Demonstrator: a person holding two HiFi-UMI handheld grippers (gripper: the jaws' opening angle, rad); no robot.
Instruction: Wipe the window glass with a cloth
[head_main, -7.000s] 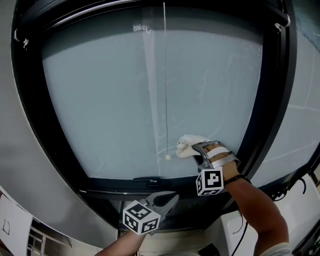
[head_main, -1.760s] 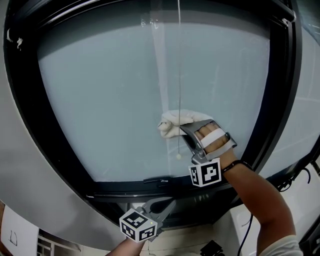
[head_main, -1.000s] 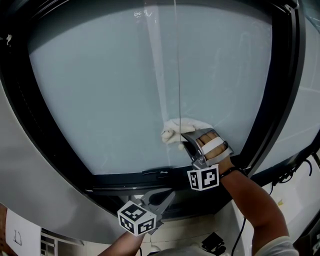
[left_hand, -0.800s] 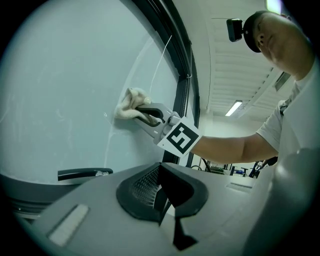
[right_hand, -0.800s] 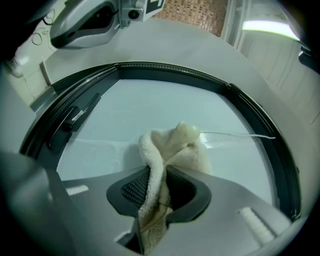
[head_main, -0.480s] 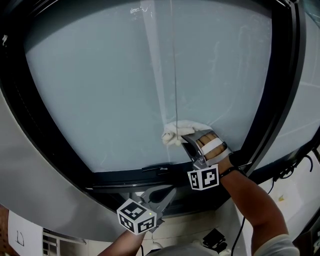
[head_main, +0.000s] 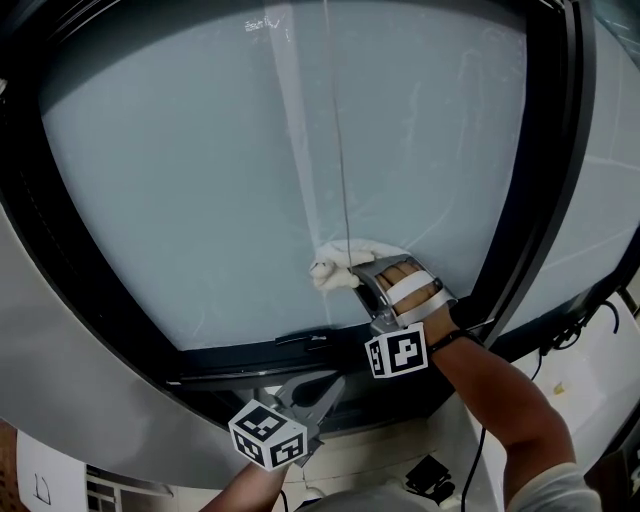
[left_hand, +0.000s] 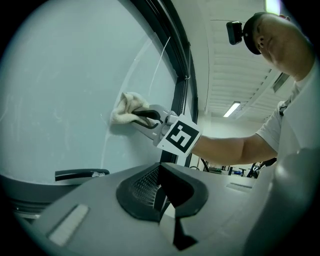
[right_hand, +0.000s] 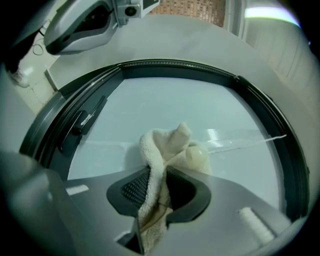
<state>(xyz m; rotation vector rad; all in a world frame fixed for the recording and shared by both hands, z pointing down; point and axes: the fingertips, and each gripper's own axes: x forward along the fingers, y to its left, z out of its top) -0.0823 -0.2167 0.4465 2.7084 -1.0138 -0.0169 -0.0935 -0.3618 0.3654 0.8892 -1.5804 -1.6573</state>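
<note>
The window glass (head_main: 200, 180) is a large pale pane in a black frame (head_main: 525, 200). A cream cloth (head_main: 340, 266) is pressed against the lower middle of the glass, and my right gripper (head_main: 352, 272) is shut on it. In the right gripper view the cloth (right_hand: 162, 165) bunches out between the jaws onto the glass (right_hand: 200, 105). My left gripper (head_main: 325, 388) hangs below the window's bottom frame, shut with nothing in it. In the left gripper view the cloth (left_hand: 127, 107) and the right gripper (left_hand: 145, 116) show against the glass.
A thin blind cord (head_main: 335, 130) hangs down the pane, ending near the cloth. A black window handle (head_main: 298, 339) sits on the bottom frame. A grey wall (head_main: 60, 380) curves at the left. Cables (head_main: 580, 320) hang at the lower right.
Over the last second the right gripper slid the cloth a little left along the lower pane; earlier it swept up and then back down. The left gripper stayed low.
</note>
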